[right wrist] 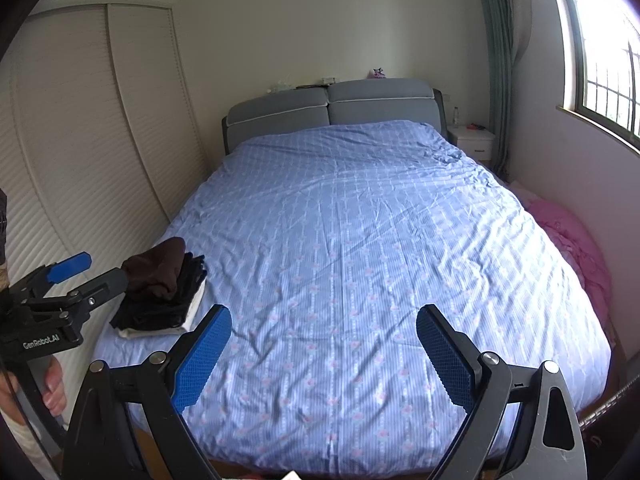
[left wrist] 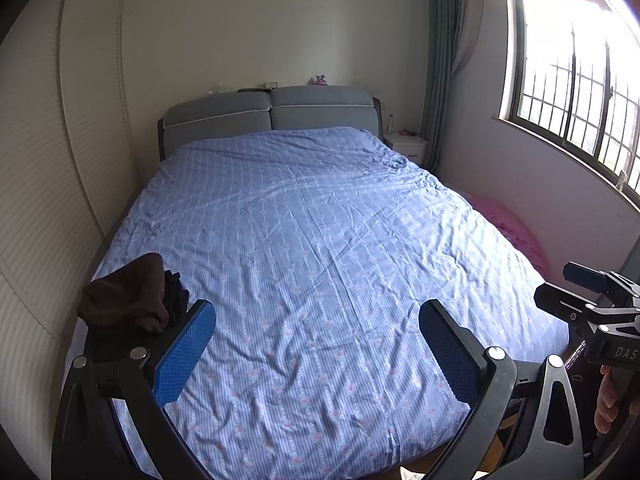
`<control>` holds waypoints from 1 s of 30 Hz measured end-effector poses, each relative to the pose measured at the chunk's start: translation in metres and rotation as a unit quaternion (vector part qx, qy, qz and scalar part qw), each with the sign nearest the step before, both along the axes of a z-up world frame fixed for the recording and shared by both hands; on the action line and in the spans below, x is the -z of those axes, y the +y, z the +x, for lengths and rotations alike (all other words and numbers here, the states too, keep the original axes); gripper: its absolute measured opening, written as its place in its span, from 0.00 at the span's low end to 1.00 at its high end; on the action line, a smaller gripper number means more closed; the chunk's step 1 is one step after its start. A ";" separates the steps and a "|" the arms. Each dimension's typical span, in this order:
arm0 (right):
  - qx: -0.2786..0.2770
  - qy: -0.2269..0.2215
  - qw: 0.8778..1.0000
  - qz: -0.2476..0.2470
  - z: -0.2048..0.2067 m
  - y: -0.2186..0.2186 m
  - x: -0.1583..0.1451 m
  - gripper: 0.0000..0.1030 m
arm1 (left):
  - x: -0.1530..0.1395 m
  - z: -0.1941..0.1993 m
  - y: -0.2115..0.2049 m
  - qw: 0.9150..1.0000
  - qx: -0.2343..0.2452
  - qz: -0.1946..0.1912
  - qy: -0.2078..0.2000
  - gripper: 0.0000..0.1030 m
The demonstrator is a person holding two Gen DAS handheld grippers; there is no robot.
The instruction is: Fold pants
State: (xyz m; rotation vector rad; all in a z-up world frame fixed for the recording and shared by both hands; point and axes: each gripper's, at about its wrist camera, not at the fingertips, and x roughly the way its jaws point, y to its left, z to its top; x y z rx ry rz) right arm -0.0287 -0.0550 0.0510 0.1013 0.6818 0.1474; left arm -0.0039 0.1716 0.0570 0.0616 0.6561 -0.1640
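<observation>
Reading "GenRobot.AI" on the left gripper (right wrist: 72,276), jaws apart.

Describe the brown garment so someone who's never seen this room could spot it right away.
Start at the big bed with the blue patterned cover, and go to its near left corner, beside the slatted wardrobe doors. A small pile of clothes sits there. The brown garment is the rumpled piece on top, above the black and white pieces lying flat.
</observation>
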 end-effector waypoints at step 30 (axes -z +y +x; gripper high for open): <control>0.003 -0.004 1.000 -0.001 0.004 0.001 -0.005 0.92 | -0.007 0.000 0.002 1.000 -0.009 -0.005 -0.013 1.00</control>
